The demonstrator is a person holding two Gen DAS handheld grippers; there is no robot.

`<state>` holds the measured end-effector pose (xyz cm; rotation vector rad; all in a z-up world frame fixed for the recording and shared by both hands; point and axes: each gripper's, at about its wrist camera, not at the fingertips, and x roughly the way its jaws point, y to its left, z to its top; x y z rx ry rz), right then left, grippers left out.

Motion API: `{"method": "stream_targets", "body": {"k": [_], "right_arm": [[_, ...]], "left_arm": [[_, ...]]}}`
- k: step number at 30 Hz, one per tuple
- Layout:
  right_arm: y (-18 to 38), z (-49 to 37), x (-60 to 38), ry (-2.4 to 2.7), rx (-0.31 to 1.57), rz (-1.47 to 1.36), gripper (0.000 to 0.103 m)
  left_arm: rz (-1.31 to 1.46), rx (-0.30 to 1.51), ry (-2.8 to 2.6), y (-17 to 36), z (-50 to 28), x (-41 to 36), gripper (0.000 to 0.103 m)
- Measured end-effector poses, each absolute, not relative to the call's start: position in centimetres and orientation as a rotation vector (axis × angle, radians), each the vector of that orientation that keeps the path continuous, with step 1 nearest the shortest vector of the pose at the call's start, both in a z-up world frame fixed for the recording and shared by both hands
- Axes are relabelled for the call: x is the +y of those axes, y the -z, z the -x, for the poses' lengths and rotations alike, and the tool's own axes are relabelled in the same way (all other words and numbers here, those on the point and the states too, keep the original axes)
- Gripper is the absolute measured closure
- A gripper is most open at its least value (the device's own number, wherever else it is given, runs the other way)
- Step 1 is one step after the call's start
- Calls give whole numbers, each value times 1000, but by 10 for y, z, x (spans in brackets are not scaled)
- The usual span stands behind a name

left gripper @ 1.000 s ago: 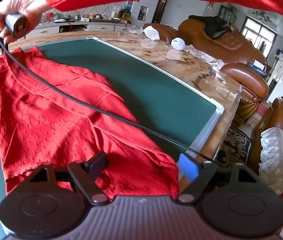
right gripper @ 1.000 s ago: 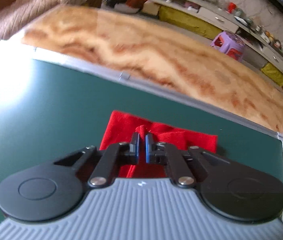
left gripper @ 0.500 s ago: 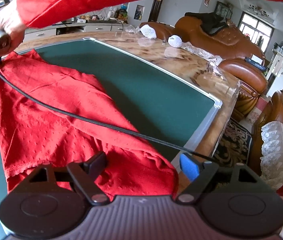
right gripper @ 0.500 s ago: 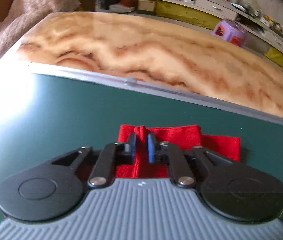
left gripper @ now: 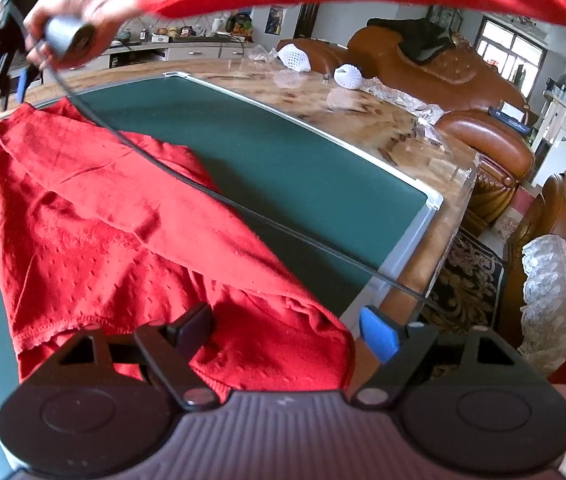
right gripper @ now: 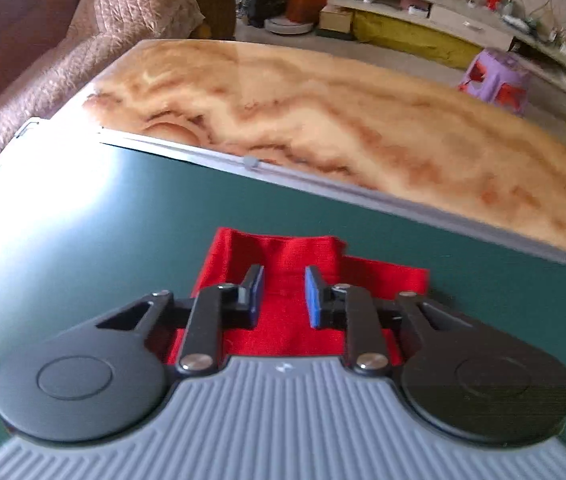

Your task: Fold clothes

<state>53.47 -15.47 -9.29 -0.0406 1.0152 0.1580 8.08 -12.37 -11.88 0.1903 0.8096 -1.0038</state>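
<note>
While the left gripper (left gripper: 283, 328) is spread wide and the right gripper's (right gripper: 283, 292) fingers hang apart, just closing on nothing, the red dotted cloth (left gripper: 123, 232) lies wrinkled lengthwise from the green board's (left gripper: 303, 168) near edge to its far edge.

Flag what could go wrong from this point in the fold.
1. The black cable lies across the red garment; any pull on it could drag the cloth and spoil the fold.
2. The garment's near corner sits close to the green mat's edge under the open left gripper, so it might slide off.
3. The right gripper stands open over the far cloth edge, its jaws just narrowing with nothing pinched, so that edge may shift.
</note>
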Motion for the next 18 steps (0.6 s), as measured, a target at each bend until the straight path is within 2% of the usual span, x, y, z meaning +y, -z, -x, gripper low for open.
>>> {"method": "stream_targets", "body": {"k": [6, 13, 18], "right_arm": [[124, -553, -133, -166, 973, 57, 78], [100, -541, -167, -143, 958, -10, 77], [117, -540, -181, -167, 1013, 19, 78]], "left_arm": [[-192, 821, 1001, 118, -81, -124, 17], [-224, 832, 991, 117, -80, -129, 16], [-260, 836, 977, 117, -77, -134, 15]]}}
